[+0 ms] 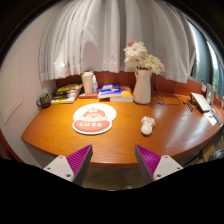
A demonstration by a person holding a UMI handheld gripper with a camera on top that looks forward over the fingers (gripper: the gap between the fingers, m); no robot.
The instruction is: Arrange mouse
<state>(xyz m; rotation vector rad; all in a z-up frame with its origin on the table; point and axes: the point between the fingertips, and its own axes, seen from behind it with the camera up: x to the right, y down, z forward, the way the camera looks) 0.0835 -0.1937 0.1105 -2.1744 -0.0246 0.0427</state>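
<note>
**Gripper wide open, mouse ahead on table**

Gripper (113,160) fingers spread wide, nothing between them, holding nothing. Purple pads (76,159) visible on the inner faces. White mouse (147,126) sits on the wooden table (60,135), beyond the fingers, slightly toward the right finger, well apart from both. Round red-and-white mat (93,119) lies left of the mouse, near table centre. White vase (142,88) with pale flowers (141,55) stands behind the mouse. Books (115,92) and a small carton (88,82) along the far edge. White curtains (95,35) behind the table.
</note>
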